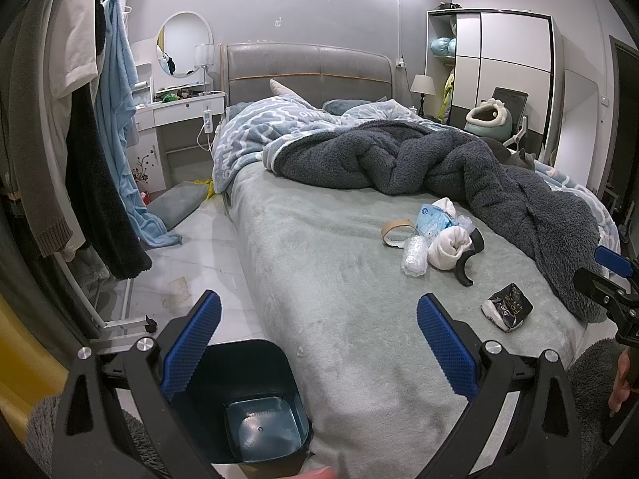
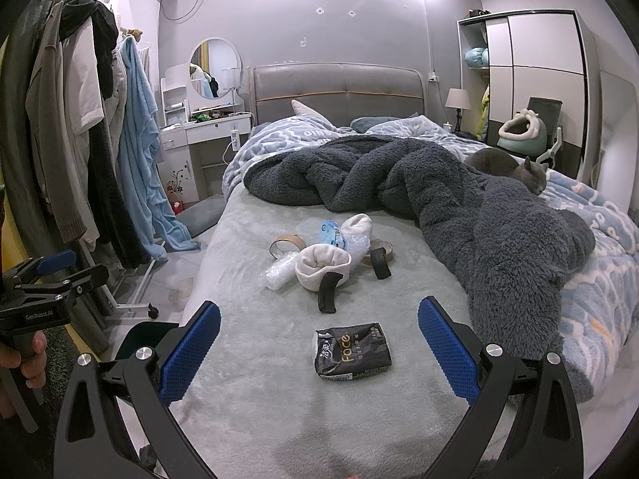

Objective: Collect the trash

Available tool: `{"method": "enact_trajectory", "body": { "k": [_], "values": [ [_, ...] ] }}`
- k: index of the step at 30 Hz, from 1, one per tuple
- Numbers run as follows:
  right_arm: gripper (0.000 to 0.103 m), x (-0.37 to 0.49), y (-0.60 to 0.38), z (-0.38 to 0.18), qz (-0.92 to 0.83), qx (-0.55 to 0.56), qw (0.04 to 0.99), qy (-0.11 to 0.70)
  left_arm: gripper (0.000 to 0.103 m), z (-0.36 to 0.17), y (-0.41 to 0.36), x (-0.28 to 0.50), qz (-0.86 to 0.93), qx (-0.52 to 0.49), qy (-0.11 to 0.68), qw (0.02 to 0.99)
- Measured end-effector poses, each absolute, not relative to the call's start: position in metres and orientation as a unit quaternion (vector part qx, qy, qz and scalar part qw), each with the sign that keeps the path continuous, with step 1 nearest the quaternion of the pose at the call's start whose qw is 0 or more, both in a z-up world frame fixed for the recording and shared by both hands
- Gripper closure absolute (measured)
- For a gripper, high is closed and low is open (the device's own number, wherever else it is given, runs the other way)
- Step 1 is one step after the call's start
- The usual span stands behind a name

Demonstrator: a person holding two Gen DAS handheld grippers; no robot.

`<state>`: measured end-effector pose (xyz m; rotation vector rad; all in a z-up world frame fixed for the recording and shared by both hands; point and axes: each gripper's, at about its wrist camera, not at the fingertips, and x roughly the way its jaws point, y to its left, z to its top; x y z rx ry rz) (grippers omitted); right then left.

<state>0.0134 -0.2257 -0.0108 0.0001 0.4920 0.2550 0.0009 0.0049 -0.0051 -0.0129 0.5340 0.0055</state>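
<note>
A lived-in home bedroom. Straight ahead beyond the jaws stands a bed with a grey padded headboard (image 2: 337,82), its pale green fleece sheet (image 2: 259,319) under a rumpled dark grey fleece blanket (image 2: 459,207). A grey cat (image 2: 515,169) sleeps far right of the jaws. To their left hang clothes on a rack (image 2: 84,119); beyond are a white dressing table with a round mirror (image 2: 215,68) and a white wardrobe (image 2: 535,76).

A black crumpled packet (image 2: 352,350) lies flat on the bed. Farther up sit a cardboard ring (image 2: 286,244), clear wrap (image 2: 279,270) and maybe a blue wrapper (image 2: 330,231).
</note>
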Motion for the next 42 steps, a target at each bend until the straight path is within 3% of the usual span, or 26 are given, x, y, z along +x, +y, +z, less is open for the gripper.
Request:
{"method": "enact_trajectory", "body": {
  "k": [24, 42],
  "values": [
    [0.003, 0.012, -0.223, -0.012, 0.127, 0.000, 0.960, 0.248, 0.003, -0.018, 0.000, -0.001, -0.014, -0.012, 0.265, 0.964],
    [0.003, 0.041, -0.232, -0.058, 0.125, 0.006, 0.932, 0.339, 0.004, -0.012, -0.021, 0.026, -0.093, 0.004, 0.292, 0.952]
  ]
}}
